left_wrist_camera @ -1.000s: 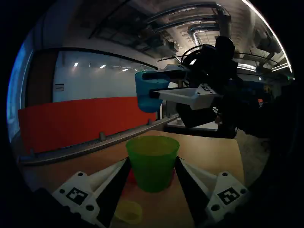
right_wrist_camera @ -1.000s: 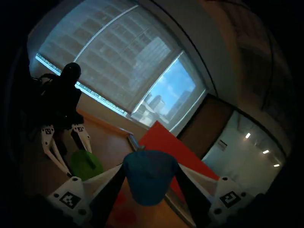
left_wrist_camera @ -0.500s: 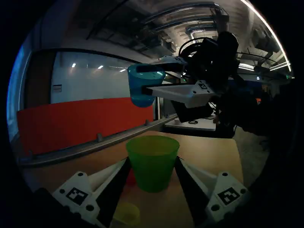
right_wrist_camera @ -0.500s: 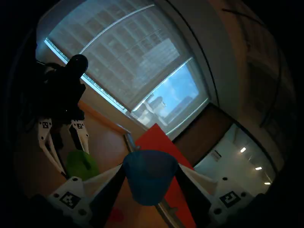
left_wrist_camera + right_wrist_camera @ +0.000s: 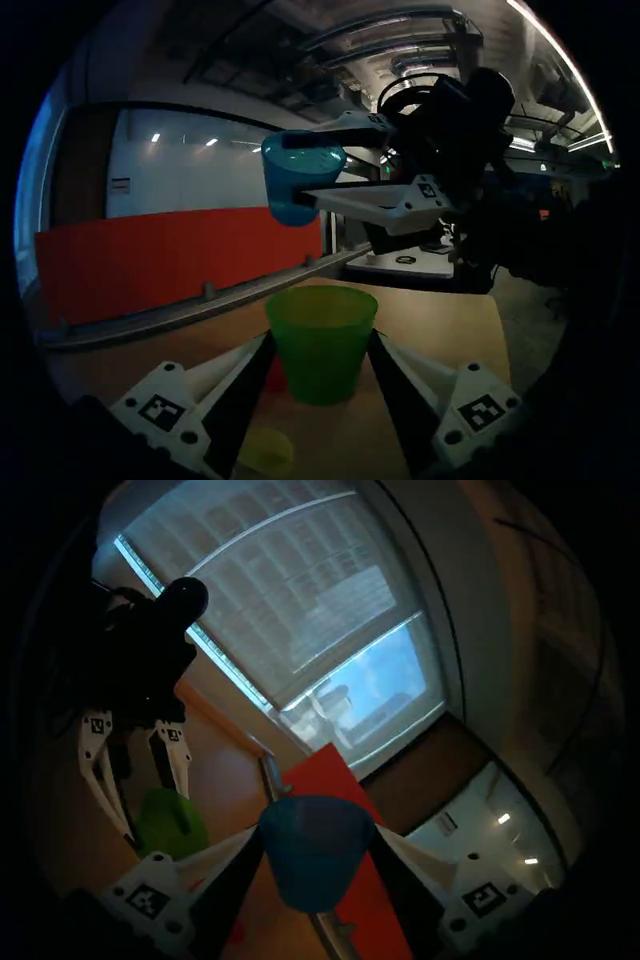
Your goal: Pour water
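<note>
A green cup (image 5: 322,342) sits between the fingers of my left gripper (image 5: 322,360), which is shut on it just above the wooden table (image 5: 448,324). My right gripper (image 5: 317,856) is shut on a blue cup (image 5: 315,850). In the left gripper view that blue cup (image 5: 298,176) hangs in the air above and a little left of the green cup, tilted, with the right gripper (image 5: 320,172) reaching in from the right. The right gripper view has the green cup (image 5: 166,824) lower left, held by the left gripper (image 5: 156,804).
A small yellow cup (image 5: 264,452) and a red thing (image 5: 274,374) lie on the table under my left gripper. An orange-red panel (image 5: 160,256) and a metal rail (image 5: 200,300) run along the table's far side. A window with blinds (image 5: 304,616) stands behind the left gripper.
The blue cup has moved up and to the left over the green cup and tilted further. The green cup has stayed in place.
</note>
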